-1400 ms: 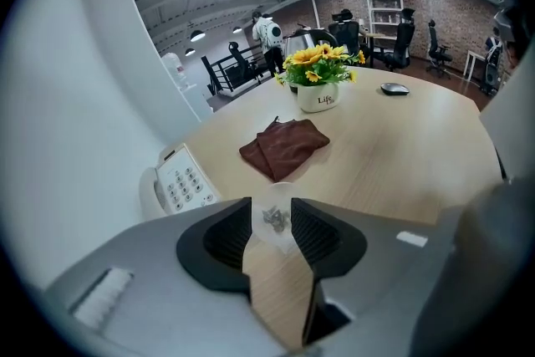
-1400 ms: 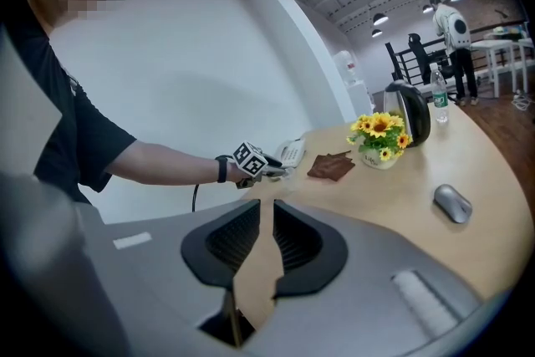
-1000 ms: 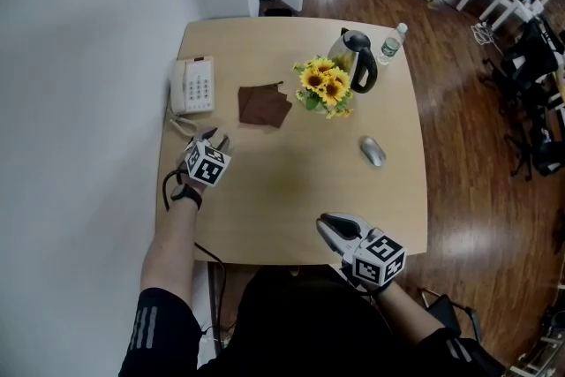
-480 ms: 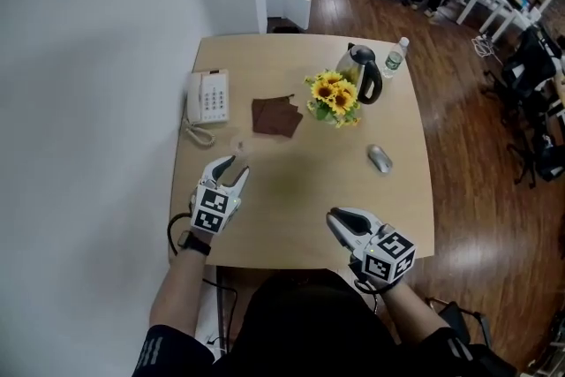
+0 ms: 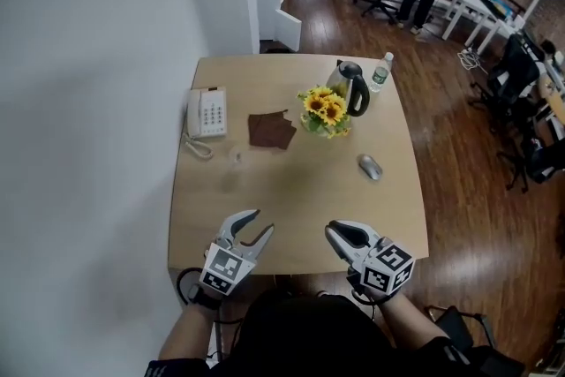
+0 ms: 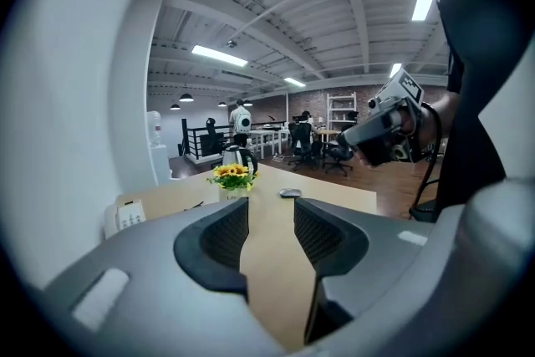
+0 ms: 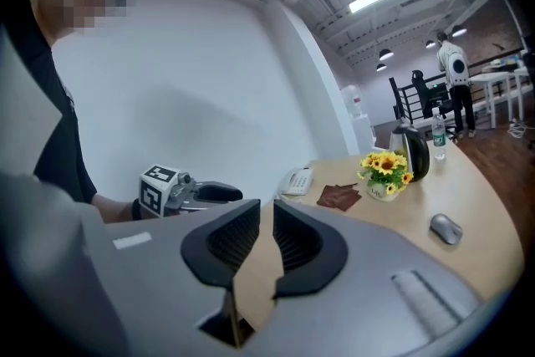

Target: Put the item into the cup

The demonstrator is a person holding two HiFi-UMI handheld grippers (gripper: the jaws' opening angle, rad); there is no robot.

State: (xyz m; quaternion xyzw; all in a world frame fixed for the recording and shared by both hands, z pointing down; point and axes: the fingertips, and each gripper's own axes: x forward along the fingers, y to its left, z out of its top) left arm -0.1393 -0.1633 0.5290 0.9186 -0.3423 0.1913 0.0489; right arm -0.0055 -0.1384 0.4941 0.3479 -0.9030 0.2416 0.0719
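Table: we've got a light wooden top (image 5: 291,199) with rounded corners.
Left edge: white desk phone (image 5: 206,112).
Just nearer than it: clear cup (image 5: 235,156), we can barely make it out.
Middle: brown cloth (image 5: 271,129), then a pot of sunflowers (image 5: 324,109) beside it.
Behind the flowers: kettle (image 5: 349,88) and water bottle (image 5: 380,72).
Right side: grey mouse (image 5: 369,166), off on its own.

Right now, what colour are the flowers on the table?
Yellow flowers, clearest in the right gripper view.
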